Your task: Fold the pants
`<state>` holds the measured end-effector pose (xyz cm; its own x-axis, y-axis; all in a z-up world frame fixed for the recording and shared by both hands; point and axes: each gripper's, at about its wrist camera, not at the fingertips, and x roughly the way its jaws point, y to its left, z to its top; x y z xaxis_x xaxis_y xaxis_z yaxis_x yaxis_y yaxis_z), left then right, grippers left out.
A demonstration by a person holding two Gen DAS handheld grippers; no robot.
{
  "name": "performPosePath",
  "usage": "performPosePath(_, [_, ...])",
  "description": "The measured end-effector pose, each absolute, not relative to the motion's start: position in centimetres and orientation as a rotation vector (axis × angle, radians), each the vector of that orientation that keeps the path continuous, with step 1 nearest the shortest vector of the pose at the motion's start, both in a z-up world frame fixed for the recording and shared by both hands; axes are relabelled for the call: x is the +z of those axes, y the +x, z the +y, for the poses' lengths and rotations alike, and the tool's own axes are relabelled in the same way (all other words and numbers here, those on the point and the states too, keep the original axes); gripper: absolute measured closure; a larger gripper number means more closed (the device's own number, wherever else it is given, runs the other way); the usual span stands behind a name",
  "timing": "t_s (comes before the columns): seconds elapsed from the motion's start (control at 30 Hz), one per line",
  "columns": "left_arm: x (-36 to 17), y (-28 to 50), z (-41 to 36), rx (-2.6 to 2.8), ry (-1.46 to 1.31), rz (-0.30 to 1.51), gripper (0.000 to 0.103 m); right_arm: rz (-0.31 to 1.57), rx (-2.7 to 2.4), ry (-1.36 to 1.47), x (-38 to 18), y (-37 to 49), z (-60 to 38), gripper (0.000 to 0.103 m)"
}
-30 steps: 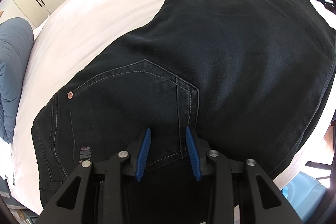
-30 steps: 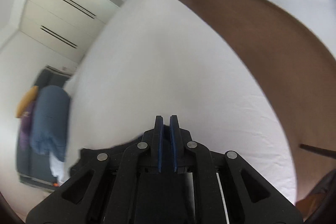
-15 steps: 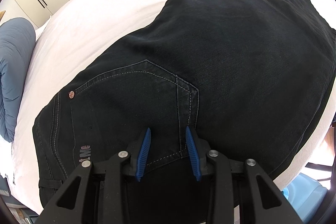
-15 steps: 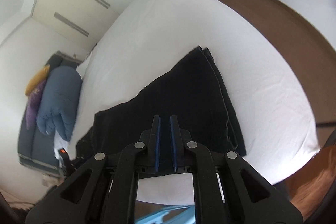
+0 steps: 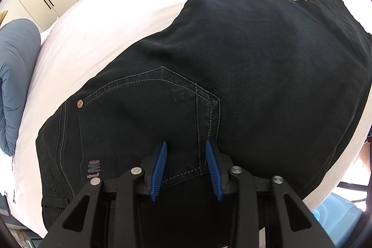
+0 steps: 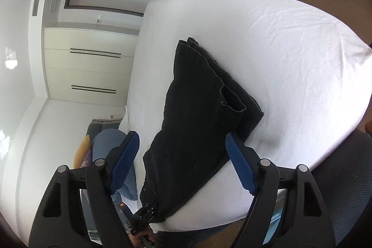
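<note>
Looking down the left wrist view, almost nothing differs from a second ago: the left gripper hangs over the black pants with its jaws narrowly parted above the back pocket, clasping nothing. The pants lie folded on the white bed, filling the frame from 7 to 2 o'clock.

In the right wrist view much has changed. The right gripper, earlier pinched together, has just been opening and now stands wide and empty. The pants, barely seen before, now lie centre frame.
</note>
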<state>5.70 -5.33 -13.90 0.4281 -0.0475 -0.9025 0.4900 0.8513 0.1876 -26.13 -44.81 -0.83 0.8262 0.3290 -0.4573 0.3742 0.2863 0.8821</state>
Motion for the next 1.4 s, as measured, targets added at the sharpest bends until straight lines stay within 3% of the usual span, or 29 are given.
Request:
performPosePath(0.13, [-13.9,5.6,-5.5,-0.351,0.467,1.087,0.066,0.682,-0.081,1.343,-2.5,-25.8,-44.9,0.027])
performPosePath(0.27, [-13.8,5.7,-5.7,-0.35,0.466,1.087,0.066,0.69,-0.095,1.338,-3.6,-25.3,-44.8,0.032])
performPosePath(0.33, [-13.8,5.7,-5.7,-0.351,0.466,1.087,0.066,0.673,-0.097,1.356,-4.2,-25.0,-45.0,0.039])
performPosePath(0.53, [-13.8,5.8,-5.8,-0.349,0.471,1.089,0.066,0.643,-0.099,1.409,-5.9,-23.4,-45.4,0.067])
performPosePath(0.67, [-13.8,5.9,-5.8,-0.35,0.47,1.089,0.066,0.658,-0.161,1.383,-6.2,-23.2,-45.4,0.099])
performPosePath(0.83, [-13.5,6.0,-5.6,-0.301,0.471,1.07,0.046,0.647,-0.24,1.348,-6.1,-23.6,-45.3,0.101])
performPosePath(1.17, [-13.5,6.4,-4.8,-0.288,0.443,1.059,0.038,0.652,-0.287,1.341,-6.3,-23.2,-45.6,0.102])
performPosePath(1.4, [-13.8,6.7,-3.4,-0.265,0.372,1.04,0.023,0.613,-0.247,1.344,-7.1,-23.7,-45.7,0.103])
